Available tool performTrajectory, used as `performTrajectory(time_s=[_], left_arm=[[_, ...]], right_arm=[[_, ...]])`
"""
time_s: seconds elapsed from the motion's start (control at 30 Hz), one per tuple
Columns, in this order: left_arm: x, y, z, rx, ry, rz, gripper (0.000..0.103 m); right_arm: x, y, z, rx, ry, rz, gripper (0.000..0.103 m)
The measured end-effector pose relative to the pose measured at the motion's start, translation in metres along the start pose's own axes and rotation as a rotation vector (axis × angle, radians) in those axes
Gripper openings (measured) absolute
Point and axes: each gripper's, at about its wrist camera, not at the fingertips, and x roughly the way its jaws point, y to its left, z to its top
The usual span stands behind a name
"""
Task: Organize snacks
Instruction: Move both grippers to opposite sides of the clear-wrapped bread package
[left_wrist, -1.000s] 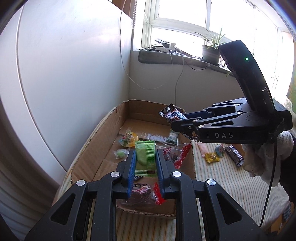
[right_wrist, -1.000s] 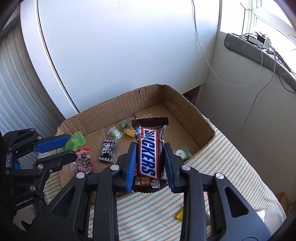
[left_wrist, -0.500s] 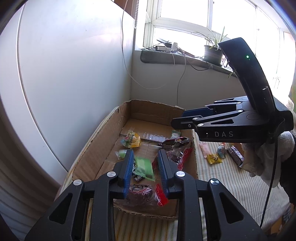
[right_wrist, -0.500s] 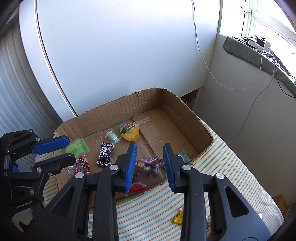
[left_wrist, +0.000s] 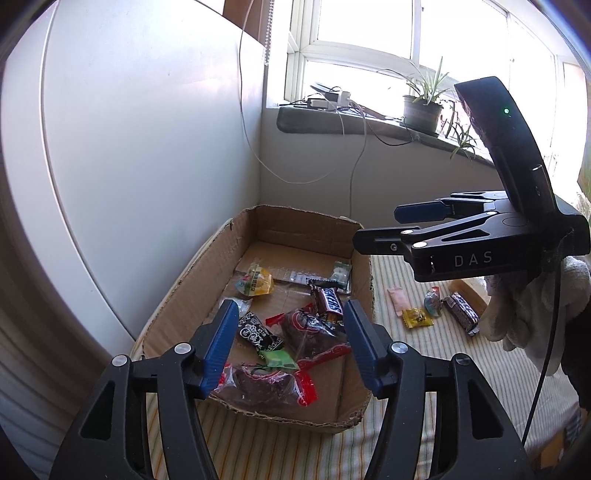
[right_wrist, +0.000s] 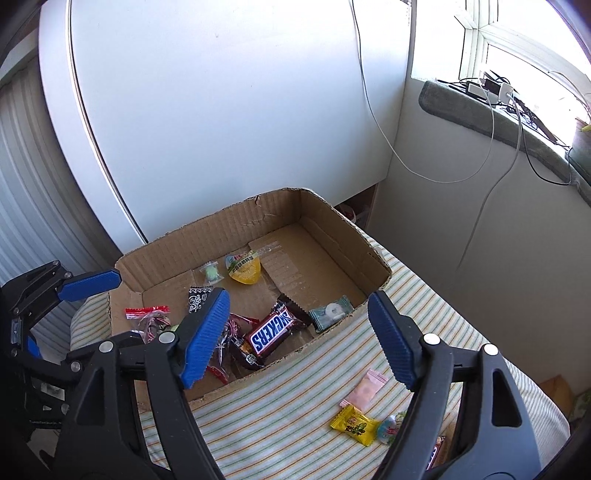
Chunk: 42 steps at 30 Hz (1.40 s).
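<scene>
Left tool (left_wrist: 290, 345): jaws spread wide, blue pads apart, nothing between them, nothing touched; it hovers above the near end of the cardboard box (left_wrist: 207, 266). Right tool (right_wrist: 297, 334): jaws equally wide, empty, held over the box's near right corner and the striped cloth (right_wrist: 280, 417). Snickers bar (right_wrist: 271, 330) lies flat inside the box near the right wall, just beside a pale green mint packet (right_wrist: 330, 313). Green wafer packet (left_wrist: 279, 359) lies in the box, between two red-trimmed clear packets (left_wrist: 266, 386). Yellow jelly cup (right_wrist: 243, 267) sits further in. Outside the box, on the cloth: pink sachet (right_wrist: 365, 391), yellow candy (right_wrist: 352, 424), near each other.
</scene>
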Motion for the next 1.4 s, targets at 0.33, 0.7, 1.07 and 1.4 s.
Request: performTrajectory(time_s=[0.33,0.7,1.07,1.4], left_arm=[[-0.01,-0.026,-0.001,0.016,-0.017,-0.057,0.059],[-0.003,-0.075,-0.006,0.057,0.002,-0.134,0.059],[0.018,-0.119,-0.011,0.081,0.051,-0.202,0.059],[0.045,-0.161,-0.012,0.092,0.112,-0.289,0.059]], right_arm=[[-0.042,-0.025,-0.027,0.042,-0.018,-0.048,0.08],[-0.084,-0.08,-0.076,0.155,-0.02,-0.124,0.08],[-0.093,-0.135,-0.122,0.268,0.017,-0.165,0.08],[-0.078,-0.181,-0.156,0.391,0.06,-0.114,0.08]])
